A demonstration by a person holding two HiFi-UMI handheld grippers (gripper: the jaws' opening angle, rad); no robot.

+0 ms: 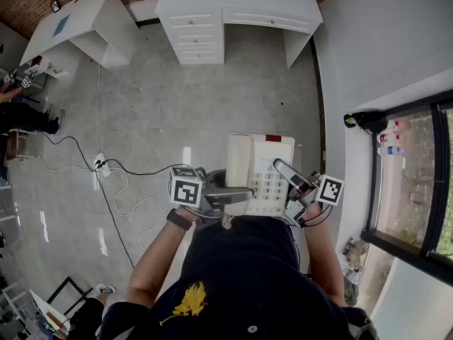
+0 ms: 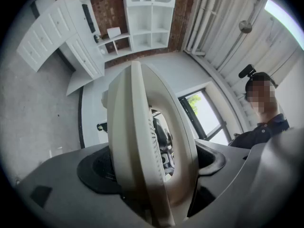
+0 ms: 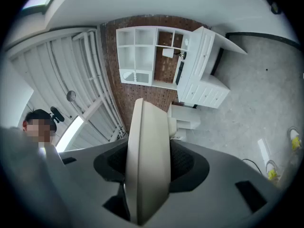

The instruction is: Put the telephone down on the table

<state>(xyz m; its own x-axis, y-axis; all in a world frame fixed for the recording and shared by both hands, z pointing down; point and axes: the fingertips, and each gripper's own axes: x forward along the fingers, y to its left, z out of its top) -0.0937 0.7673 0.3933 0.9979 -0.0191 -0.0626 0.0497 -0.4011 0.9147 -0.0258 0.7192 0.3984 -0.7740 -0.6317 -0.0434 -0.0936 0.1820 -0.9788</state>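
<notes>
A cream desk telephone (image 1: 258, 168) with a keypad hangs in the air over the grey floor, held from both sides in front of the person's chest. My left gripper (image 1: 237, 195) is shut on its left side, where the handset lies. My right gripper (image 1: 284, 173) is shut on its right edge. In the left gripper view the telephone (image 2: 137, 141) stands edge-on between the black pads (image 2: 97, 167), with the jaws spread wide around it. In the right gripper view its thin edge (image 3: 147, 160) fills the gap between the pads (image 3: 187, 163).
A white desk with drawers (image 1: 212, 13) stands at the far side, and a second white table (image 1: 71, 20) at the far left. Cables and a power strip (image 1: 106, 167) lie on the floor at left. A window (image 1: 410, 183) and white wall run along the right.
</notes>
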